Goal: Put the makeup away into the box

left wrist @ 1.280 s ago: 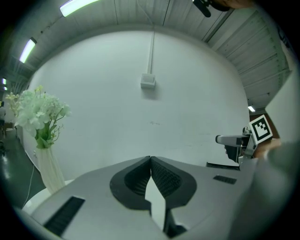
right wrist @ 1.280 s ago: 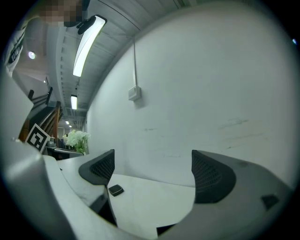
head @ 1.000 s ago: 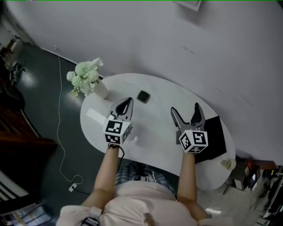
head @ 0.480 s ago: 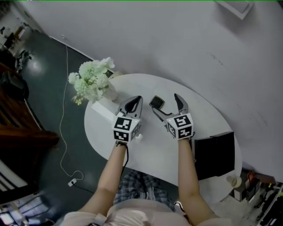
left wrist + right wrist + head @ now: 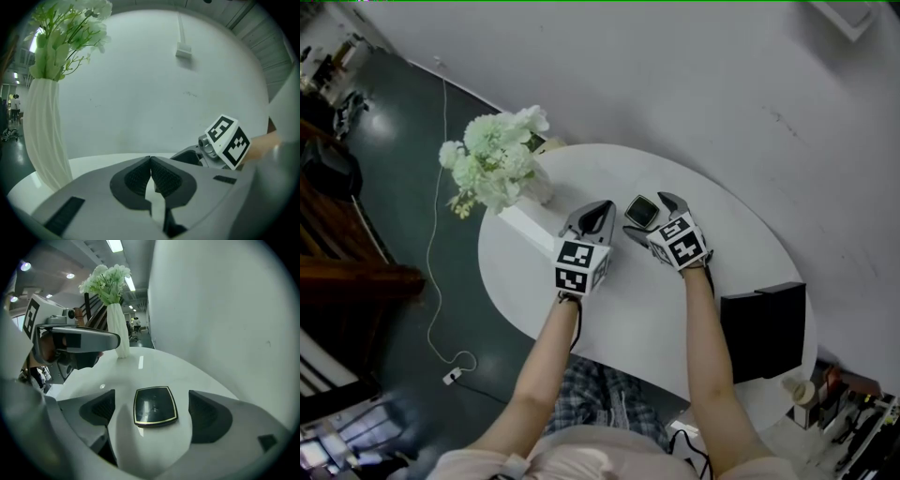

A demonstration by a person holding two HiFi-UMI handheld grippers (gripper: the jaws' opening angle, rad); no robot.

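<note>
Right gripper view: black compact (image 5: 155, 406) lies untouched on the table (image 5: 637, 314) between the parted jaws of the right gripper (image 5: 645, 217). Left gripper (image 5: 151, 162) is clenched empty beside the flower vase (image 5: 499, 167); black box (image 5: 764, 328) sits at the table's right edge.

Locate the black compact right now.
The black compact lies flat on the white table, between the open jaws of the right tool without touching them; the flower vase stands further left.
</note>
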